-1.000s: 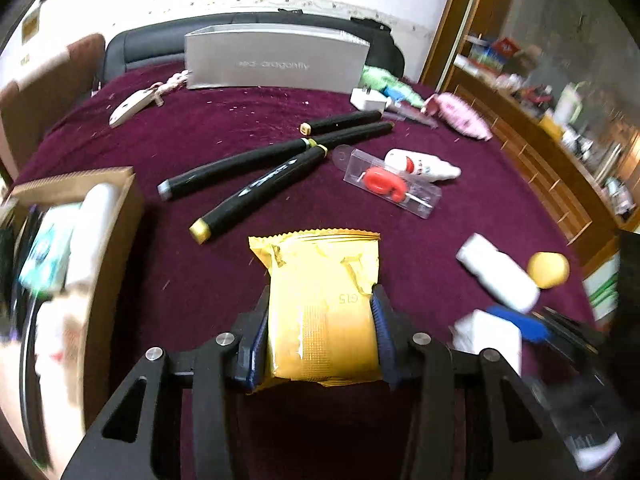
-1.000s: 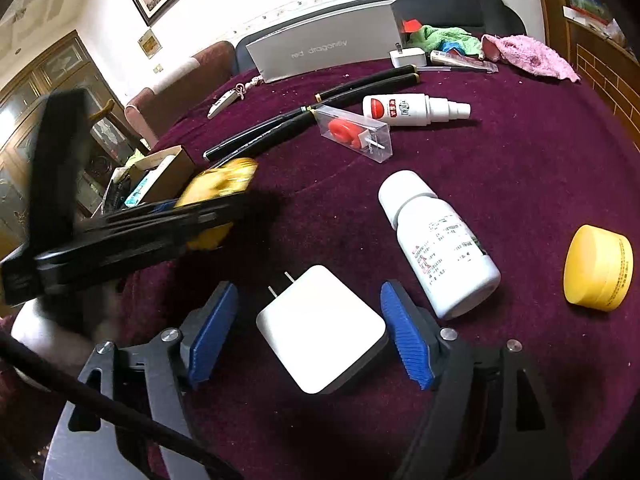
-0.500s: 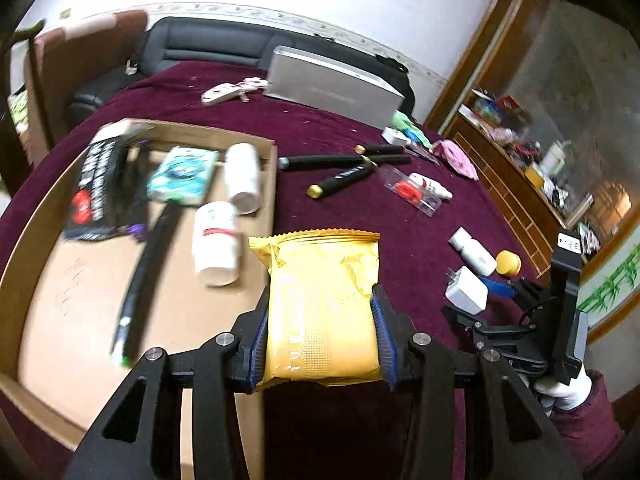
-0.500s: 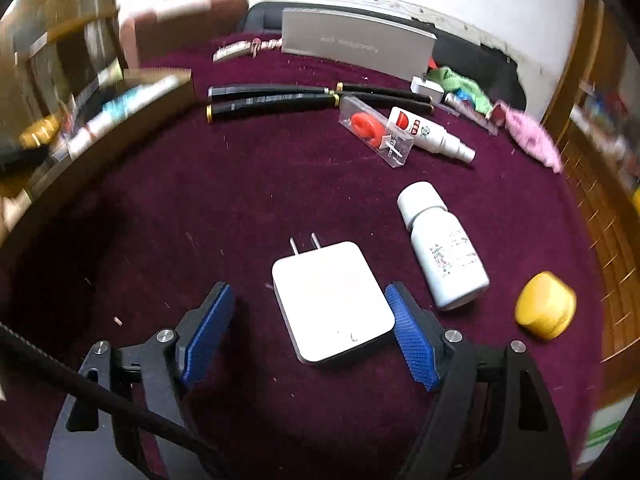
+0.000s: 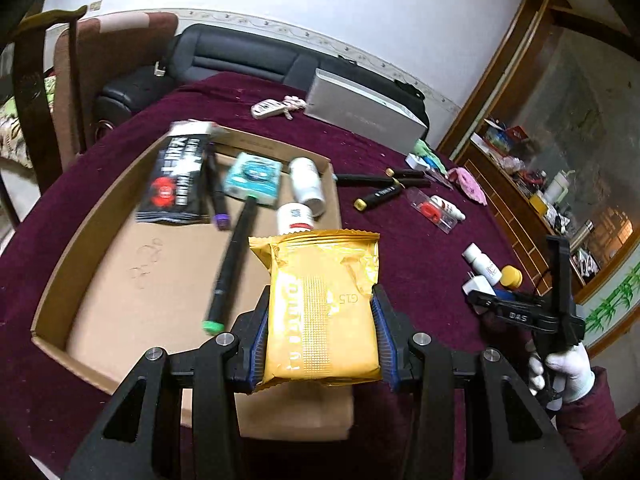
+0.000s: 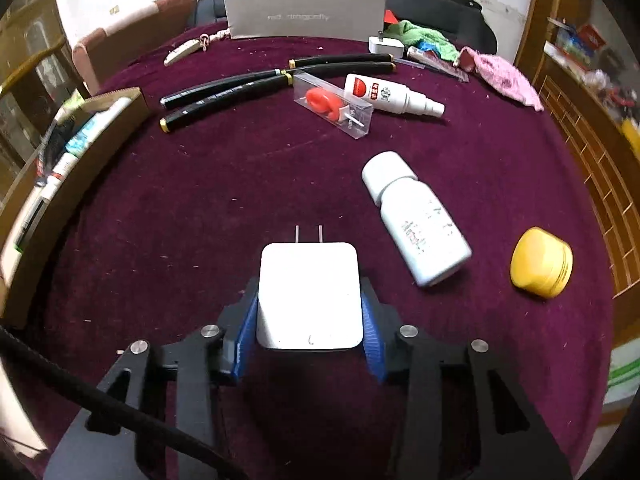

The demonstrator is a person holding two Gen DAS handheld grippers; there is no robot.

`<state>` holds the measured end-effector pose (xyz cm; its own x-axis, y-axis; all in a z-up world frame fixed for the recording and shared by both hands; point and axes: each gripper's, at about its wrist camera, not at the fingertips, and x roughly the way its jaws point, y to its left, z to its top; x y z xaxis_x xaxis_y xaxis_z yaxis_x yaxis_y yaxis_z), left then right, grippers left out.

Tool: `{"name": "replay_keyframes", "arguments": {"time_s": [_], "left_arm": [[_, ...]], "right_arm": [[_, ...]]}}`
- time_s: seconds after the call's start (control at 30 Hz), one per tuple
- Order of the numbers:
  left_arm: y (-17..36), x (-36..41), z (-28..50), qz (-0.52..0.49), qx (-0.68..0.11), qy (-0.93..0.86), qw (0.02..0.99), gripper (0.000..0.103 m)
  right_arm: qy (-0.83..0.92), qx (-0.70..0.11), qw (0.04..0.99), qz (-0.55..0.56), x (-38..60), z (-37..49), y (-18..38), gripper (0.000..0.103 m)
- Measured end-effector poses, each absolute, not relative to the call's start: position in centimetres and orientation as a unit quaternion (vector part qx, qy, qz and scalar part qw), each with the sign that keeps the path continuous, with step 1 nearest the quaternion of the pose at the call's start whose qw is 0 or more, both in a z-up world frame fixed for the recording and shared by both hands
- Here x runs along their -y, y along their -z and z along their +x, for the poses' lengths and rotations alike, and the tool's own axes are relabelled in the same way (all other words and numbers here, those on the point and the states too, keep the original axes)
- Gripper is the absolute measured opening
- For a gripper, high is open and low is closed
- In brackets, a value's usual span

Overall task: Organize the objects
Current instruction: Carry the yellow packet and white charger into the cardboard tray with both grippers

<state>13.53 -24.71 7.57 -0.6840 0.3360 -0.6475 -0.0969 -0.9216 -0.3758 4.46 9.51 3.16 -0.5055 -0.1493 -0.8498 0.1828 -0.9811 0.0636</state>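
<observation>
The left gripper has its jaws clamped on a yellow snack packet, held above the near right corner of the cardboard tray; the packet hides that corner and most of a white bottle behind it. Inside the tray, a black pouch, a teal packet and a long marker are smeared by motion, so their print cannot be read. The tray floor toward the near left lies bare. The right gripper is closing its jaws on a white plug adapter, the blue pads touching its two sides and its prongs pointing away; whether it has left the bench cannot be told. In the right wrist view the tray is cut off at the left edge, showing only a wall and slivers of its contents. That view shows clearly what the left one shows only small: a white pill bottle lying just right of the adapter, a yellow cap further right, a clear case with a red piece, a spray bottle and black pens. Open cloth lies between adapter and tray. Only the left wrist view shows the gloved hand on the right gripper's handle.
</observation>
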Motion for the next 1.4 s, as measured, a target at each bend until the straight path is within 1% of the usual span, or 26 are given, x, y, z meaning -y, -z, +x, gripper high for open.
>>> {"name": "replay_keyframes", "arguments": {"time_s": [0.13,0.3,0.53,0.63,0.83,1.13,1.4], "left_arm": [[-8.1,26.6,14.1,-0.366,0.165,-0.91,0.105,0.039],[-8.9,29.0,14.2,-0.354,0.16,-0.918,0.077,0.039],[-7.5,31.9,12.0,-0.392,0.127,-0.911,0.034,0.04],[-6.4,32.5,10.4,-0.416,0.11,-0.902,0.024,0.04],[-5.6,32.6,8.2,-0.437,0.072,-0.896,0.026,0.04],[-3.7,31.8,5.6,-0.481,0.023,-0.876,0.037,0.04],[-2.7,31.8,4.4,-0.495,0.01,-0.867,0.047,0.04]], "right_arm": [[0.871,0.003,0.11,0.478,-8.8,5.3,-4.6,0.043],[0.873,0.027,0.156,0.461,-6.3,5.9,-7.1,0.043],[0.85,0.052,0.254,0.459,0.3,6.0,-9.3,0.043],[0.836,0.049,0.29,0.462,4.1,5.8,-9.5,0.044],[0.812,0.021,0.331,0.48,11.2,5.4,-8.5,0.044],[0.782,-0.021,0.334,0.526,16.8,4.6,-5.0,0.044],[0.789,-0.031,0.296,0.538,16.8,2.7,-3.6,0.044]]}}
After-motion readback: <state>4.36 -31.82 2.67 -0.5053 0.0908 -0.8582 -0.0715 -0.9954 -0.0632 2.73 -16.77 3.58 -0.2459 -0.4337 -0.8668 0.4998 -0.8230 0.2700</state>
